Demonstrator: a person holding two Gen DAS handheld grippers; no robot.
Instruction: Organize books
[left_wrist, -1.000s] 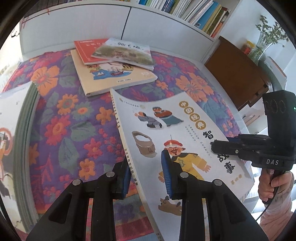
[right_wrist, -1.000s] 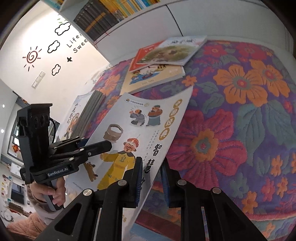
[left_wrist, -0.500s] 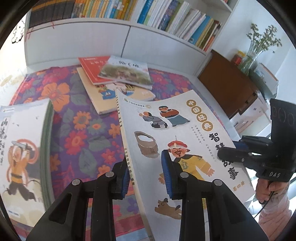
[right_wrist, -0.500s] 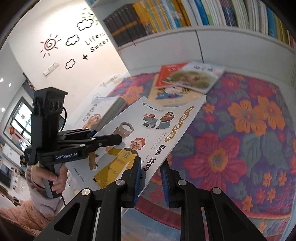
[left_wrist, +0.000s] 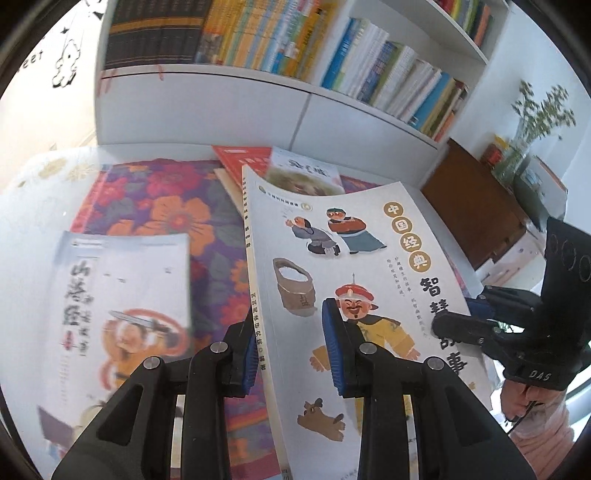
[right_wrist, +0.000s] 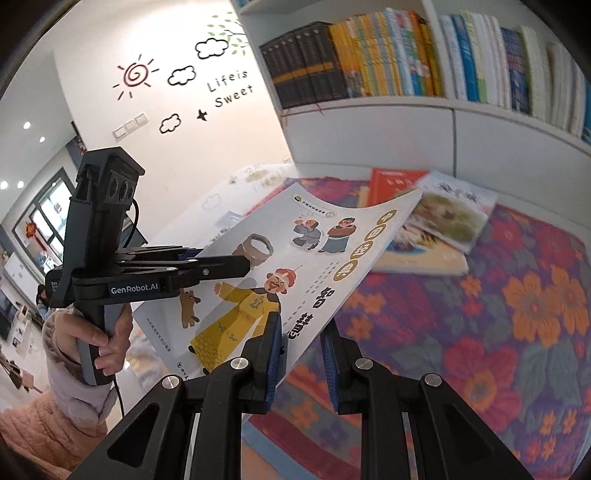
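A white picture book with cartoon figures on its cover is held tilted in the air above a flowered cloth, its far edge bowed. It is pinched at its spine side by the left gripper, whose blue pads are pressed onto the cover and the back. Its opposite edge is clamped by the right gripper, seen at the right in the left wrist view. The left gripper is seen from the right wrist view at the left, carried by a hand in a pale sleeve.

To the left of the held book, a second white book is laid flat on the cloth. Farther off, a small pile of picture books is spread on the cloth, a red one among them. Behind the cloth a white bookcase filled with upright volumes is seen, and at the far right a brown cabinet.
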